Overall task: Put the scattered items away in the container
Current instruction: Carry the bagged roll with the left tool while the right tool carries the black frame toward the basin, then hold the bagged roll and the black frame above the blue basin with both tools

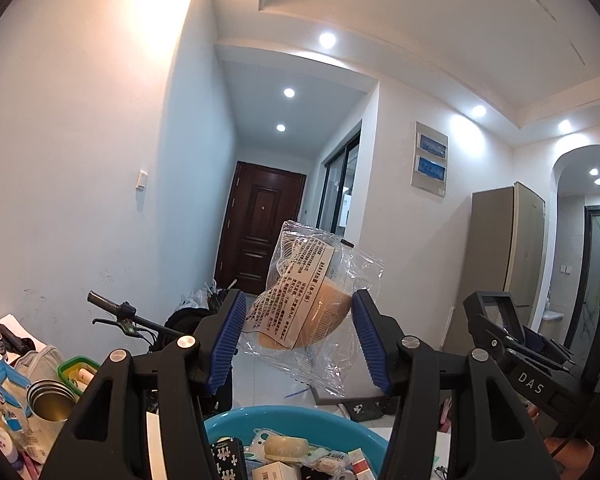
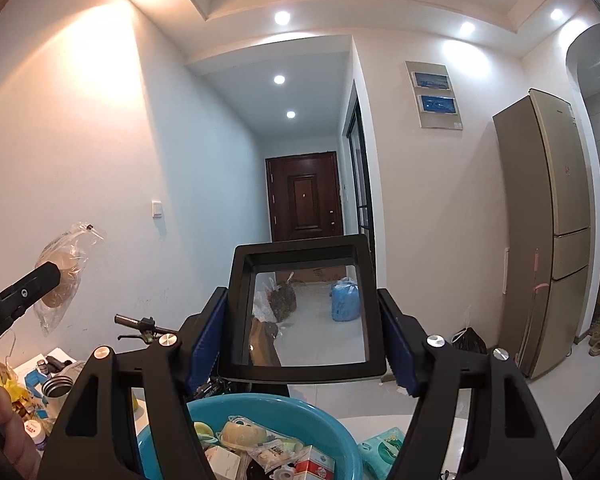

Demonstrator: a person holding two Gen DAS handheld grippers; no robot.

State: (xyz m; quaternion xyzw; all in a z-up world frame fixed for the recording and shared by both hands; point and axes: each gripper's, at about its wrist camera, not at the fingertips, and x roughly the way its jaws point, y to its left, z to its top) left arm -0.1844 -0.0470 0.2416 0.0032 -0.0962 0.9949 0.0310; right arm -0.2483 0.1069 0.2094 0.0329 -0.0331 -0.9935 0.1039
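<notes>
I hold a wrapped comb packet (image 1: pixel 300 308) in my left gripper (image 1: pixel 299 340) and a black-framed magnifier (image 2: pixel 304 312) in my right gripper (image 2: pixel 302 340), both above the near blue basin (image 2: pixel 300 408); the slippery wrapper could slide free and miss.

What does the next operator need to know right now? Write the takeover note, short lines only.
Left tool: shut on a comb in a clear wrapper, raised above the basin.
Right tool: shut on a black-framed rectangular magnifier, also above the basin.
Blue basin: already holds small boxes, packets and a tape roll.
Left to do: drop both held items in, then clear the steel cup, packets and green box at the table's left.
</notes>
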